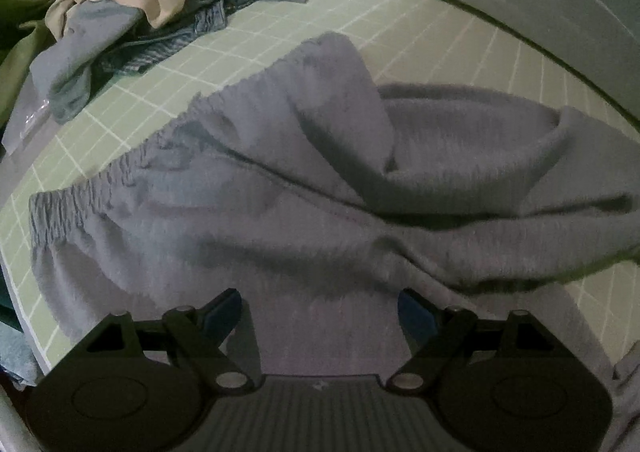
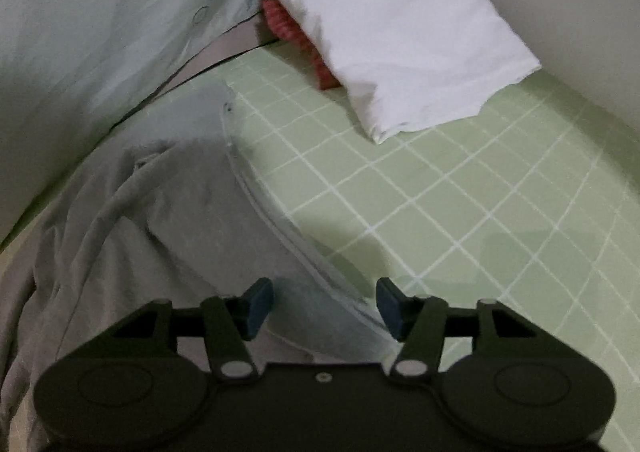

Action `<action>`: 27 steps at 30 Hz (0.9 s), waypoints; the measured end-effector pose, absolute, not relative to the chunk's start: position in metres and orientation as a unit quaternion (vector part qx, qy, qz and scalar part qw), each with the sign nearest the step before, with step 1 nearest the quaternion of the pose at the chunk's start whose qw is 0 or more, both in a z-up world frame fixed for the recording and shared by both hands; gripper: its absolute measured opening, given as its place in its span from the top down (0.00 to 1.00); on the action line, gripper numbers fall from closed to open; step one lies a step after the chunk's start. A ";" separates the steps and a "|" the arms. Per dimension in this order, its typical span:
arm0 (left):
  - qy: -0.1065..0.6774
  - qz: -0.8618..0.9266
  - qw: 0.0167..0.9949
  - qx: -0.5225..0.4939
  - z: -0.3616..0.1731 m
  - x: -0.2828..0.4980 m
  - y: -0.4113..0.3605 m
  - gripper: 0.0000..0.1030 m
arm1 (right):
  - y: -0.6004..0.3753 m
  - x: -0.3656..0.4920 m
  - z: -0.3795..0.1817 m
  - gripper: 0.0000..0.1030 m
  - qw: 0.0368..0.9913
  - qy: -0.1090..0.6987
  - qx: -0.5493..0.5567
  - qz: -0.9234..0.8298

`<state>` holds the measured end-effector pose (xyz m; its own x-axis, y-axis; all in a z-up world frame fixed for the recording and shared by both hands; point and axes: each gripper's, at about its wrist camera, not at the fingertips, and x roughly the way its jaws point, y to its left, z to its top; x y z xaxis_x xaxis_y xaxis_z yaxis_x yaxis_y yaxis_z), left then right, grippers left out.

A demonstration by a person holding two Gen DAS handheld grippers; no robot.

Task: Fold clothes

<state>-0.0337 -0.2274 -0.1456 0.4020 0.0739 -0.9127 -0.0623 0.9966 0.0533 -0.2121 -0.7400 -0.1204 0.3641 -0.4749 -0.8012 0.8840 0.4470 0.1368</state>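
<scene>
Your left gripper (image 1: 320, 316) and right gripper (image 2: 325, 308) look alike: matte black bodies with two round housings, angled linkage arms on silver pivot pins, blue-padded fingers (image 2: 259, 306), and a small centre screw.

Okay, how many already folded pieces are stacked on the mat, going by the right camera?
2 visible: a white folded cloth on top at the far end of the green grid mat, and a red knitted piece under it, mostly covered. More could be hidden beneath.

A home-like laundry-folding station: a green gridded mat (image 1: 360, 28) by a plain wall (image 2: 580, 12), heaped clothes (image 1: 132, 4), a folded white cloth (image 2: 400, 40)
</scene>
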 end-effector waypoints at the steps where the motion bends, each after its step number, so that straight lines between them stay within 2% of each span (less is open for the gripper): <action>1: 0.545 0.040 0.837 0.007 -0.144 -0.035 -0.228 0.17 | -0.740 -0.210 -0.121 0.40 0.775 0.355 0.288 -0.437; 3: 0.544 0.037 0.838 0.008 -0.143 -0.036 -0.229 0.17 | -0.741 -0.208 -0.123 0.40 0.777 0.356 0.290 -0.431; 4: 0.545 0.037 0.838 0.008 -0.143 -0.036 -0.229 0.17 | -0.743 -0.208 -0.125 0.43 0.778 0.357 0.294 -0.424; 5: 0.546 0.037 0.837 0.007 -0.143 -0.037 -0.228 0.17 | -0.744 -0.205 -0.125 0.67 0.785 0.360 0.284 -0.417; 6: 0.547 0.037 0.837 0.005 -0.144 -0.037 -0.227 0.17 | -0.744 -0.203 -0.124 0.85 0.791 0.363 0.274 -0.409; 7: 0.547 0.038 0.837 0.004 -0.144 -0.037 -0.227 0.17 | -0.744 -0.201 -0.121 0.95 0.798 0.363 0.261 -0.403; 11: 0.550 0.046 0.834 -0.008 -0.149 -0.040 -0.225 0.14 | -0.748 -0.186 -0.095 0.95 0.832 0.351 0.187 -0.387; 13: 0.551 0.049 0.833 -0.019 -0.150 -0.040 -0.222 0.13 | -0.757 -0.180 -0.076 0.95 0.847 0.318 0.166 -0.393; 15: 0.551 0.051 0.833 -0.021 -0.150 -0.040 -0.222 0.12 | -0.766 -0.178 -0.060 0.90 0.856 0.273 0.169 -0.405; 17: 0.550 0.054 0.833 -0.021 -0.151 -0.040 -0.222 0.09 | -0.774 -0.180 -0.055 0.45 0.852 0.247 0.193 -0.418; 18: 0.550 0.055 0.833 -0.022 -0.152 -0.040 -0.222 0.07 | -0.777 -0.182 -0.056 0.43 0.847 0.245 0.208 -0.424; 20: 0.549 0.059 0.833 -0.026 -0.153 -0.040 -0.220 0.05 | -0.780 -0.190 -0.071 0.51 0.822 0.273 0.237 -0.441; 27: 0.547 0.065 0.834 -0.029 -0.154 -0.038 -0.218 0.00 | -0.758 -0.223 -0.113 0.51 0.787 0.305 0.321 -0.430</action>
